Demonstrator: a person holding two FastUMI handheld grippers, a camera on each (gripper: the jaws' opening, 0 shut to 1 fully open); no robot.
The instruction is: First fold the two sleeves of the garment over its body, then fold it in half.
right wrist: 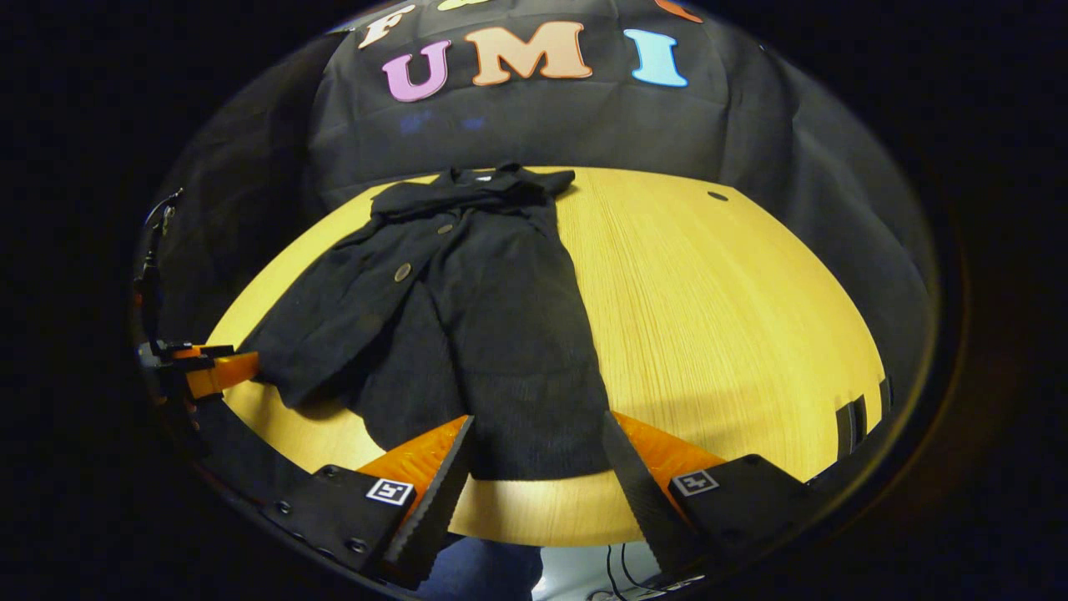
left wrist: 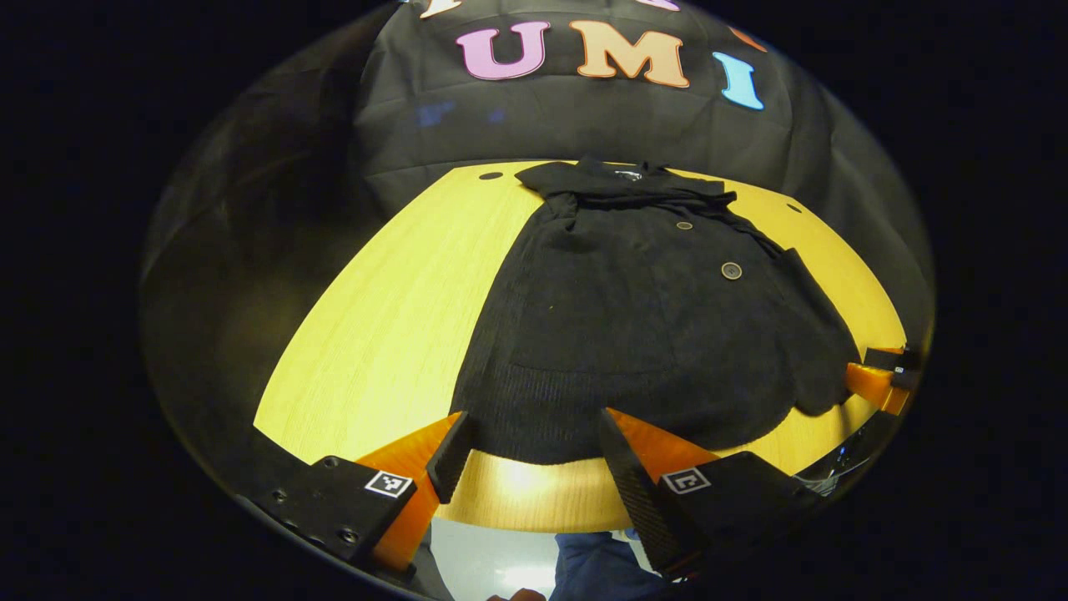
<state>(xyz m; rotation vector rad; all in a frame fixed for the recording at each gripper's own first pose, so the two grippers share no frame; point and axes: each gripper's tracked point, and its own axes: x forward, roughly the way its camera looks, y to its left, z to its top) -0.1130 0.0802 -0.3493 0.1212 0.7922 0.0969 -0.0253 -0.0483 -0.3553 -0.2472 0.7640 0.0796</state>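
Here, in the left gripper view, the left gripper (left wrist: 530, 455) hangs with its fingers spread apart over the near hem of a black jacket (left wrist: 642, 334) lying flat on the yellow table (left wrist: 392, 334), nothing pinched. In the right gripper view, the right gripper (right wrist: 538, 463) is likewise spread wide at the jacket's (right wrist: 467, 334) hem, empty; the left gripper (right wrist: 209, 371) sits beside the jacket's far edge.

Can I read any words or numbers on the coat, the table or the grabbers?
Black buttoned garment: none; the pale tag at its collar is too small to read.
Yellow wooden table: none.
Left gripper and right gripper: square black-and-white markers, which are patterns, not words.
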